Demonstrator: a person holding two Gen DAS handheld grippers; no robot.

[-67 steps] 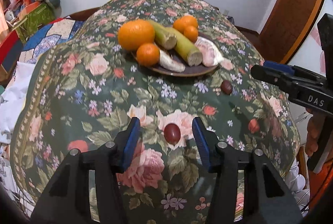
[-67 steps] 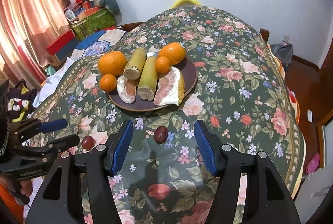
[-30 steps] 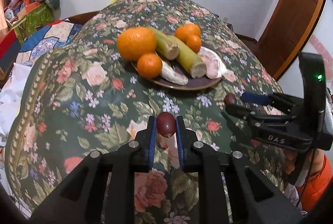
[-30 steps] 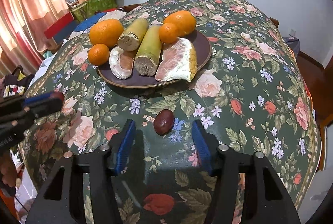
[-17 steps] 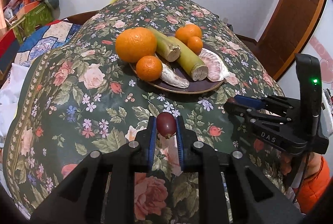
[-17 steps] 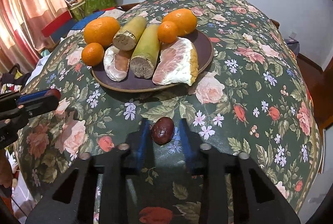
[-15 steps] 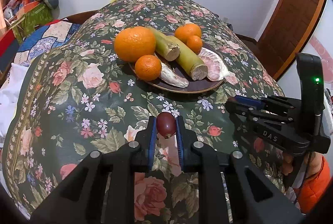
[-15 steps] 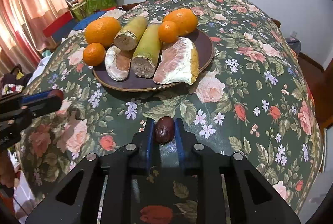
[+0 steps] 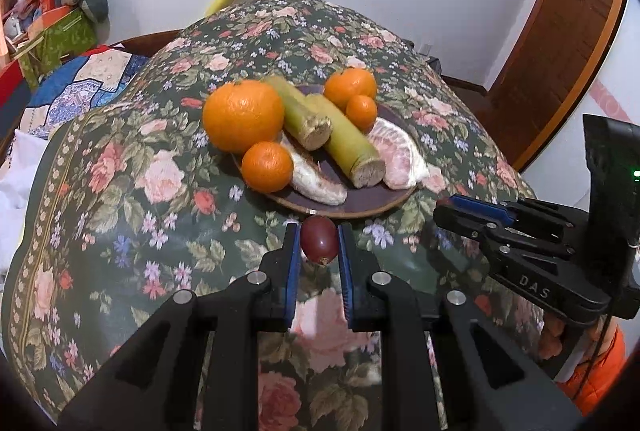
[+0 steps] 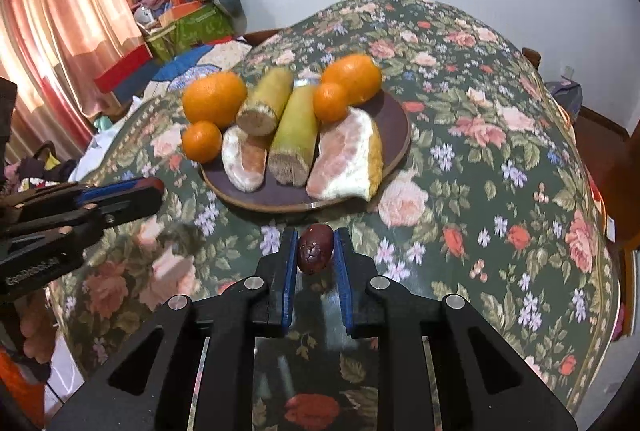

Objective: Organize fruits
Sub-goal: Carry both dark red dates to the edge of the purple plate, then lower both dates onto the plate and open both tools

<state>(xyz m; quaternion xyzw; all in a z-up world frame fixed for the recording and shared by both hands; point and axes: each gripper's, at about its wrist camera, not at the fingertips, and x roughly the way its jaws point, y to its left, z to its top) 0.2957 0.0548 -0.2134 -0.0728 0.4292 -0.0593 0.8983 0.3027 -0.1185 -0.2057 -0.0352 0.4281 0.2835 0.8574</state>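
While each gripper's fingers clamp a dark fruit, the plate [image 10: 394, 135] holds oranges [image 10: 214, 99], cane pieces [image 10: 294, 135] and pomelo [image 10: 348, 161].

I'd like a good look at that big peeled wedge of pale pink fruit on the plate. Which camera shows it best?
The right wrist view: the peeled wedge faces the camera at the plate's near side, flesh and yellow rind edge clear. In the left wrist view the same wedge lies at the far right, partly hidden behind a green stalk.

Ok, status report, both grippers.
Left gripper shut on red grape. Right gripper shut on dark wrinkled fruit. Plate ahead, crowded, near rim free.
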